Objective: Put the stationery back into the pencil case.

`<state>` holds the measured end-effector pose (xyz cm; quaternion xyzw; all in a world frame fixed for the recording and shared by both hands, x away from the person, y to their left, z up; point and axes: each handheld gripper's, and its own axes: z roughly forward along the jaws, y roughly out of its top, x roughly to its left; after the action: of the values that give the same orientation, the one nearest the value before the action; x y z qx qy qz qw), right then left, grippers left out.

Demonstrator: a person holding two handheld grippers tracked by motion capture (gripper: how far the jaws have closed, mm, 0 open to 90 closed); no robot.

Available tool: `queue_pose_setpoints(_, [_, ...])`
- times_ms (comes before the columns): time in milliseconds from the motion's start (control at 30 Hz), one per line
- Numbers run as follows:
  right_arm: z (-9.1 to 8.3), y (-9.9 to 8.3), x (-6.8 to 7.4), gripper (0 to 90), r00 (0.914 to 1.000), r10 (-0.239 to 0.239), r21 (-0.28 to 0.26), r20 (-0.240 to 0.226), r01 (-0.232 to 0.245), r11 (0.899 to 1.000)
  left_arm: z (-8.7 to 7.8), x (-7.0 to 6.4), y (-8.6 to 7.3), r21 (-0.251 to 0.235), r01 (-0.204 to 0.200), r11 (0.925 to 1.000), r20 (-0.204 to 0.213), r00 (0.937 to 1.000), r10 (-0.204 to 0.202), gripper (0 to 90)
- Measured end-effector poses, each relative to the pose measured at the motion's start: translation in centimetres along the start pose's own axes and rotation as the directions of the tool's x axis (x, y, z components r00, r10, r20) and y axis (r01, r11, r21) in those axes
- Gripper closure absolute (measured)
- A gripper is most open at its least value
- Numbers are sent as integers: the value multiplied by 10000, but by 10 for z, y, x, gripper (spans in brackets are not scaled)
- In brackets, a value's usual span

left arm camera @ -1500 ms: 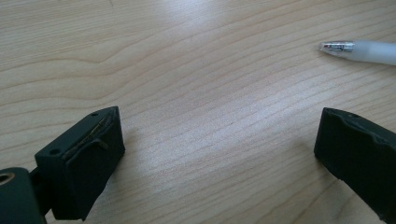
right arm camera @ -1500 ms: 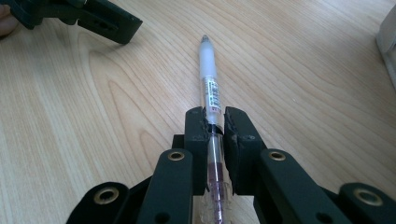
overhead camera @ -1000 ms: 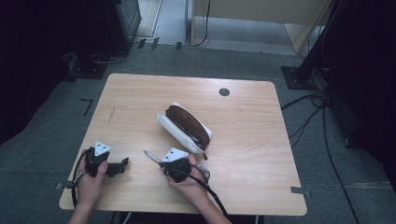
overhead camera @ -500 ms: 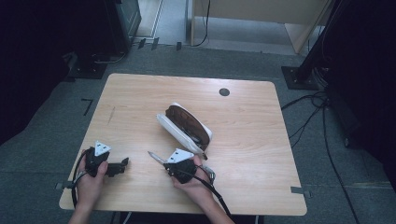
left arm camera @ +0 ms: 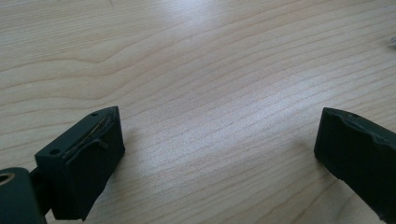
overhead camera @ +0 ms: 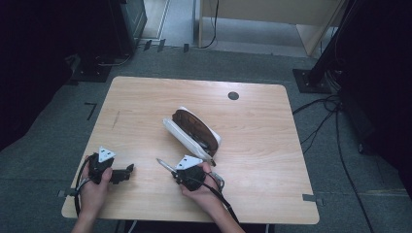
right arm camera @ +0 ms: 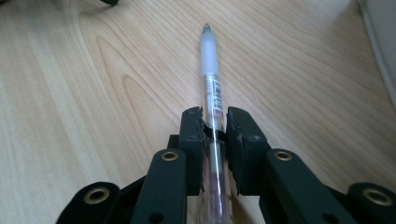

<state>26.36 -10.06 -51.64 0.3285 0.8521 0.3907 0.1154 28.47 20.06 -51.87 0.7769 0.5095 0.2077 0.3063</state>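
Between right gripper (right arm camera: 215,126) fingers pen (right arm camera: 210,70) pinched lengthwise; slip or swivel risked. Left gripper (left arm camera: 215,140) fingers wide open, nothing held.

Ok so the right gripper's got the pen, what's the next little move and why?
Probably carry the pen toward the open pencil case. The right gripper is shut on its barrel, tip pointing away from the case, while the case lies unzipped just beyond it on the table. The left gripper stands open over bare wood, free to steady the case if needed.
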Motion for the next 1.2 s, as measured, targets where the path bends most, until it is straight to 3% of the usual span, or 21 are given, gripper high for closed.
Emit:
queue_pose_setpoints(333, [16,12,9,786,9986,-294,-64,433,297,9995,0,0,0,11,-4,10000,37,10000,4,16])
queue_pose_setpoints(700, [11,9,10,808,9980,-432,-303,457,446,9985,0,0,0,5,-33,10000,47,10000,33,16])
queue_pose_setpoints(1200, [-33,30,-2,808,9987,-175,-1292,480,236,9913,0,0,0,12,-54,10000,63,10000,54,15])
